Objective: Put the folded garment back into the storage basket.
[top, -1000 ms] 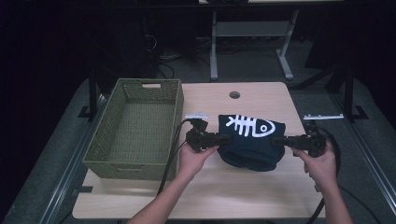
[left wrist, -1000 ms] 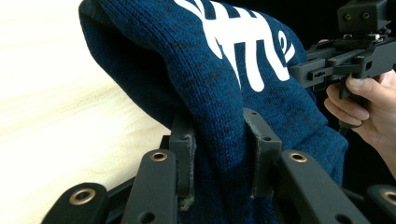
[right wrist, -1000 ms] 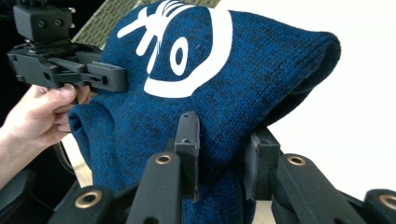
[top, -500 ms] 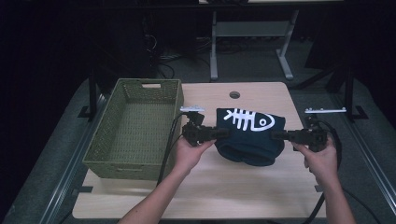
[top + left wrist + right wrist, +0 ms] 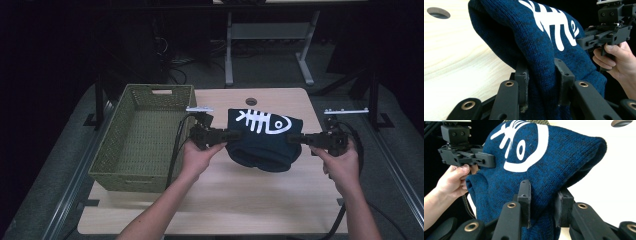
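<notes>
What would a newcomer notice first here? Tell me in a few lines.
The dark blue knit garment with its white fish-skeleton print stands out, stretched over the middle of the wooden table. The left tongs and right tongs are each clamped on one side of it. A woven green basket sits on the table's left side.

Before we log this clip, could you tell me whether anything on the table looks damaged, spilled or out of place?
Nothing stands out. The dark blue fish-bone sweater hangs folded between the left tool and the right tool, both shut on it. The green basket sits squarely on the wooden table.
</notes>
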Demonstrator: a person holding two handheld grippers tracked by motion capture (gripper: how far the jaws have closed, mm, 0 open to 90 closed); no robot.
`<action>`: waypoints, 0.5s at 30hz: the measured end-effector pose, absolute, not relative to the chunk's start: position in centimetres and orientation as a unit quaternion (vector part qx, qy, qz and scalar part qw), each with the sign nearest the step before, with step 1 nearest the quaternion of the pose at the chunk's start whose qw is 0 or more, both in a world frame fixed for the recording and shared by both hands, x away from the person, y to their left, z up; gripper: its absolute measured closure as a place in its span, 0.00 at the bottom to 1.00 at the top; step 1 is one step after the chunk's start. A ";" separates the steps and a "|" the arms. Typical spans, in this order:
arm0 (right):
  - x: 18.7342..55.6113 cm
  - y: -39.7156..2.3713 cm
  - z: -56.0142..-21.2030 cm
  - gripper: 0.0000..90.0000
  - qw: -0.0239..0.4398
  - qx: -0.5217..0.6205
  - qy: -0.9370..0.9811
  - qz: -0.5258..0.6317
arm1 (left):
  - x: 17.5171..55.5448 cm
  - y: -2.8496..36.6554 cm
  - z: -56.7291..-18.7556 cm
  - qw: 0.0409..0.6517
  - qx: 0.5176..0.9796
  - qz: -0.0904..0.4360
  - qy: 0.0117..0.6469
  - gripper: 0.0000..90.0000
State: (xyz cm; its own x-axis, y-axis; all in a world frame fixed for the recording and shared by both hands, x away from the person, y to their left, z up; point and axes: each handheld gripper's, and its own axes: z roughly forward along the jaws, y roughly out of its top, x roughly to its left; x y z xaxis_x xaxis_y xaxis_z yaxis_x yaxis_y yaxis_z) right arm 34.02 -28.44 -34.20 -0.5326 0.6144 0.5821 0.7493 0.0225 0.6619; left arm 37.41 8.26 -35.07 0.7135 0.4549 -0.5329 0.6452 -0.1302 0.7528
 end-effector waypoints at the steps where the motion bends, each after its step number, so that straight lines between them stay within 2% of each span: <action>1: 34.1 -28.3 -34.0 0.79 0.064 -0.477 -0.714 -0.509 | 37.4 8.4 -35.0 0.547 0.747 -0.085 0.368 0.77; 15: 35.2 -25.9 -32.2 0.79 0.069 -0.471 -0.719 -0.506 | 37.8 11.0 -33.4 0.556 0.741 -0.078 0.369 0.77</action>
State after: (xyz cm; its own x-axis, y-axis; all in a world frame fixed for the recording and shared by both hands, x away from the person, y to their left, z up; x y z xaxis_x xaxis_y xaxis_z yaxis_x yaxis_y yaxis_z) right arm 35.18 -25.88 -32.20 -0.5472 0.6074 0.5758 0.7468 0.0438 0.6636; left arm 37.83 10.98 -33.41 0.7160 0.4587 -0.5262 0.6332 -0.1095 0.7662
